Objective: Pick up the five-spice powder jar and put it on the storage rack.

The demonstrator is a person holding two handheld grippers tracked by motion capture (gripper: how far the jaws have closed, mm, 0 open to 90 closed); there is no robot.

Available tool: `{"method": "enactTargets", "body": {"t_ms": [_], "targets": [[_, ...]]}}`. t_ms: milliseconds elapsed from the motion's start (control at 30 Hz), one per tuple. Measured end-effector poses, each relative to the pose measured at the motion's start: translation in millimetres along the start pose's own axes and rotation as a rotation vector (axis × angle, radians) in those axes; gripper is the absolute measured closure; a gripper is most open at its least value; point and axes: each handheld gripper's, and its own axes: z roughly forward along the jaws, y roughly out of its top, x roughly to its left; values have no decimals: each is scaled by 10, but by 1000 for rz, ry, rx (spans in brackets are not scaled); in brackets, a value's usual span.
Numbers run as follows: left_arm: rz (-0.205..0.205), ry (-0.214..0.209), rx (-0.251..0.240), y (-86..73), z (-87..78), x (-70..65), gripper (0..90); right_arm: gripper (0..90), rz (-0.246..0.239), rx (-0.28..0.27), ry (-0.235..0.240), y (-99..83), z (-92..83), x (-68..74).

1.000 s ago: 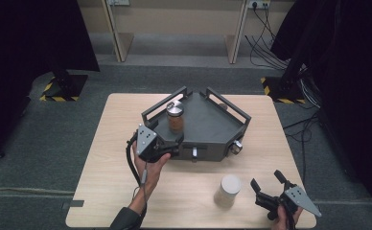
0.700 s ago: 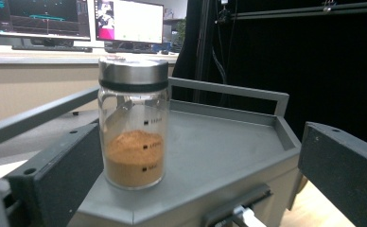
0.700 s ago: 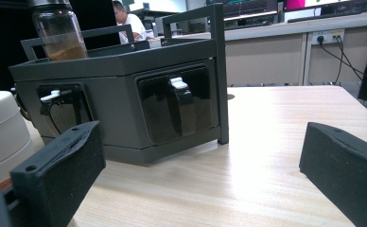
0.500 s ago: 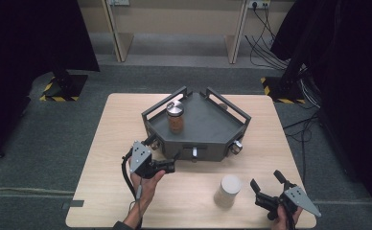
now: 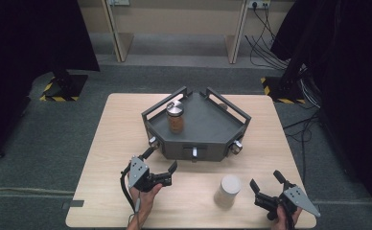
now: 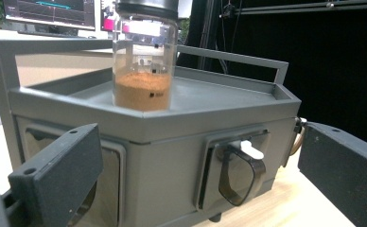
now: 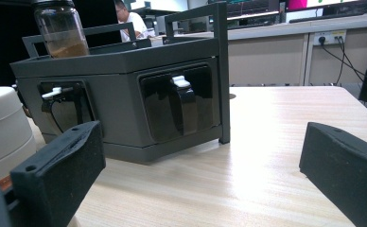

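1. Jar (image 5: 176, 117) of brown powder with a metal lid stands upright on the flat top of the grey angular box (image 5: 208, 129), toward that top's left rear corner as the high view shows it; in the left gripper view the jar (image 6: 144, 56) is about a third full.
2. Raised rails (image 5: 228, 103) run along the box's rear edges, just behind the jar.
3. Grey box sits mid-table on the pale wooden table (image 5: 102, 143); its front faces carry small dark windows with white latches (image 6: 248, 149) and round knobs (image 5: 236, 146) at the corners.
4. Left gripper (image 5: 161, 163) hovers just in front of the box's left front face, jaws spread wide and holding nothing; the person's left hand (image 5: 143, 199) grips it from below.
5. Between its jaws in the left gripper view lies the box's front, with the jar above.
6. Right gripper (image 5: 266, 181) rests near the table's front right corner, jaws also spread and empty, well apart from the box.
7. White cylindrical container (image 5: 227, 190) stands on the table just left of the right gripper, between it and the left one; it (image 7: 4, 127) crowds the left edge of the right gripper view.
8. Black curtains, cables and yellow-black striped stand feet (image 5: 59, 91) surround the table on the grey floor.
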Motion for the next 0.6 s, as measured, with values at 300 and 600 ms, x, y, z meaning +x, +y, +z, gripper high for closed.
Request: {"method": "enactTargets", "body": {"t_ms": [300, 600], "targets": [[21, 22, 32, -161, -49, -97, 2, 13, -2, 1, 1, 2, 2, 4], [13, 61, 38, -309, -135, -194, 2, 13, -1, -3, 3, 1, -2, 2]]}}
